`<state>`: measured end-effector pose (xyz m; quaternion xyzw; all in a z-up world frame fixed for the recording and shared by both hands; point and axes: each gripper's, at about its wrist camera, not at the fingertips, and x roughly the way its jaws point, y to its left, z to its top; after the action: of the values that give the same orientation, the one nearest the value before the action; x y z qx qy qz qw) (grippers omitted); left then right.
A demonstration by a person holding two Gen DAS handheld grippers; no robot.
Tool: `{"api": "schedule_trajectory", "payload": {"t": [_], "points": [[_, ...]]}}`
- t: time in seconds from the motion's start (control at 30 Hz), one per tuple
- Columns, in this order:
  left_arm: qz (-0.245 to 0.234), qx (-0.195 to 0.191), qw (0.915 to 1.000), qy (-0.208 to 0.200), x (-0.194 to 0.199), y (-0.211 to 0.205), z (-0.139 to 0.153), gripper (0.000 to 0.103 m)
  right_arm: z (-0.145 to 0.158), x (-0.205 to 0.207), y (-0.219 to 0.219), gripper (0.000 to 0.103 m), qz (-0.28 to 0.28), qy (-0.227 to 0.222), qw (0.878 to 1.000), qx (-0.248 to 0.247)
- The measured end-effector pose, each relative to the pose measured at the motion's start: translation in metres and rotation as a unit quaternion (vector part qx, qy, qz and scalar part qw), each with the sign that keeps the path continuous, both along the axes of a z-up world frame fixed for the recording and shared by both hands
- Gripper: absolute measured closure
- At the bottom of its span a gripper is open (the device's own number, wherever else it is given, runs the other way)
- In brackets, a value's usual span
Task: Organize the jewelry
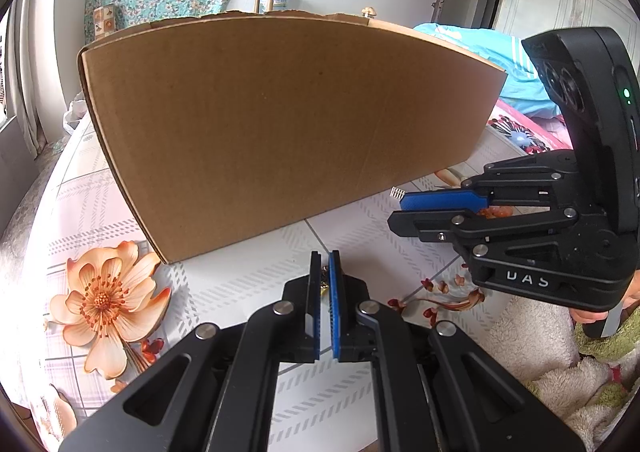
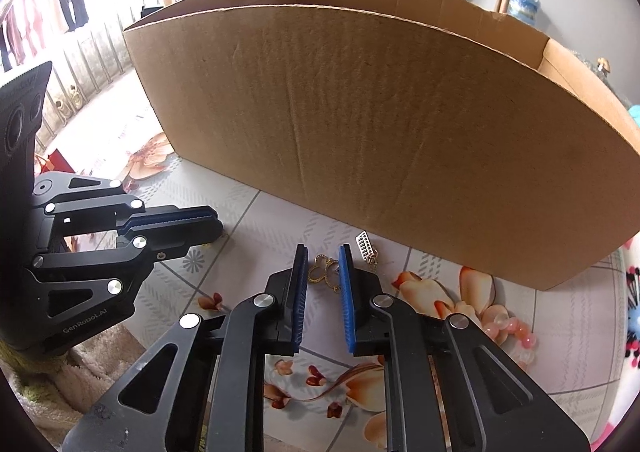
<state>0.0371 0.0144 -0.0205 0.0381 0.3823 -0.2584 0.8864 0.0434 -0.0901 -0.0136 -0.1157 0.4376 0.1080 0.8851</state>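
Note:
A gold heart-shaped pendant (image 2: 322,272) lies on the flowered tablecloth, its white tag (image 2: 366,244) just to its right. My right gripper (image 2: 324,250) stands over it with a narrow gap between the blue pads (image 2: 347,284); the pendant sits in that gap and the pads do not clamp it. In the left wrist view the right gripper (image 1: 396,209) is at the right, with the white tag (image 1: 397,192) at its tip. My left gripper (image 1: 325,254) is shut, with a small gold piece (image 1: 323,286) showing in the slit between its pads. The left gripper (image 2: 218,221) hovers left of the pendant.
A large open cardboard box (image 2: 380,139) stands close behind both grippers, and its inside is hidden. Pink beads (image 2: 514,328) lie at the right beside my right gripper. A fluffy towel (image 1: 532,336) and a hand on the right gripper show at the near edge.

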Motion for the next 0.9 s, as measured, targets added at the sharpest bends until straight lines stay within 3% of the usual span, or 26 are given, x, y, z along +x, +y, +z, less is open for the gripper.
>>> {"api": "schedule_trajectory", "payload": {"t": [0.07, 0.17, 0.53, 0.9], "points": [[0.0, 0.0, 1.0, 0.0, 0.0, 0.0, 0.0, 0.1, 0.0, -0.001, -0.002, 0.091, -0.002, -0.001, 1.0, 0.002], [0.0, 0.0, 1.0, 0.0, 0.0, 0.0, 0.0, 0.1, -0.003, 0.001, -0.003, 0.102, -0.002, 0.002, 1.0, 0.01], [0.0, -0.003, 1.0, 0.0, 0.002, -0.002, 0.0, 0.1, 0.01, -0.007, -0.018, 0.099, -0.025, 0.0, 0.999, 0.025], [0.002, -0.004, 1.0, 0.0, 0.003, -0.003, 0.0, 0.1, 0.003, -0.009, -0.022, 0.098, -0.037, 0.013, 0.999, 0.007]]}}
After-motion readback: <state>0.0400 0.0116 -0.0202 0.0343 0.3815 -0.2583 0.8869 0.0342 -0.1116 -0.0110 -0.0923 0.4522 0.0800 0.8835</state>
